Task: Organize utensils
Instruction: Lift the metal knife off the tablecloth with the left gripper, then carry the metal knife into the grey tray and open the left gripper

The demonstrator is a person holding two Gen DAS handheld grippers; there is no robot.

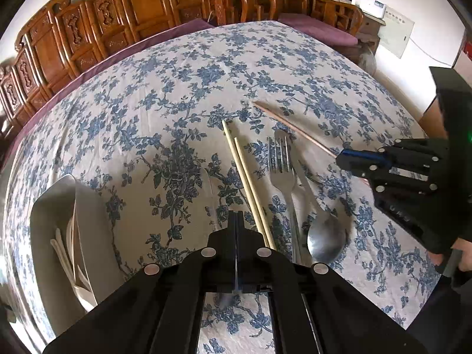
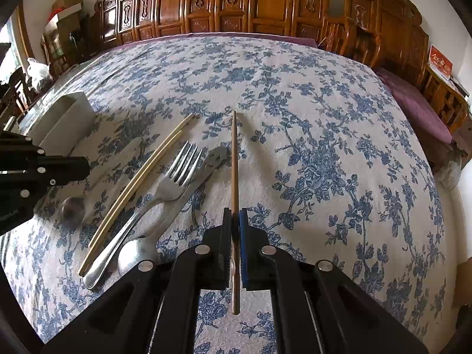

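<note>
- At the bottom centre of the left wrist view, the left gripper (image 1: 237, 221) is seen with its fingers pressed fully together and nothing between them.
- At the bottom centre of the right wrist view, the right gripper (image 2: 235, 224) is seen with its fingers closed on a single dark brown wooden chopstick (image 2: 234, 159), which runs straight up the frame; its far tip cannot be told as touching or clear of the cloth.
- Just above the left gripper, a pair of pale bamboo chopsticks (image 1: 244, 174), a silver metal fork (image 1: 280, 162) and a shiny metal spoon (image 1: 326, 237) are laid side by side on the blue-flowered cloth surface (image 1: 177, 88).
- At the lower left of the left view, a white rectangular utensil holder (image 1: 88, 206) is seen lying on its side, with pale sticks inside.
- A slip is judged likely: the thin chopstick is pinched near one end, so it could pivot or drop, or its long free end could sweep the fork.
</note>
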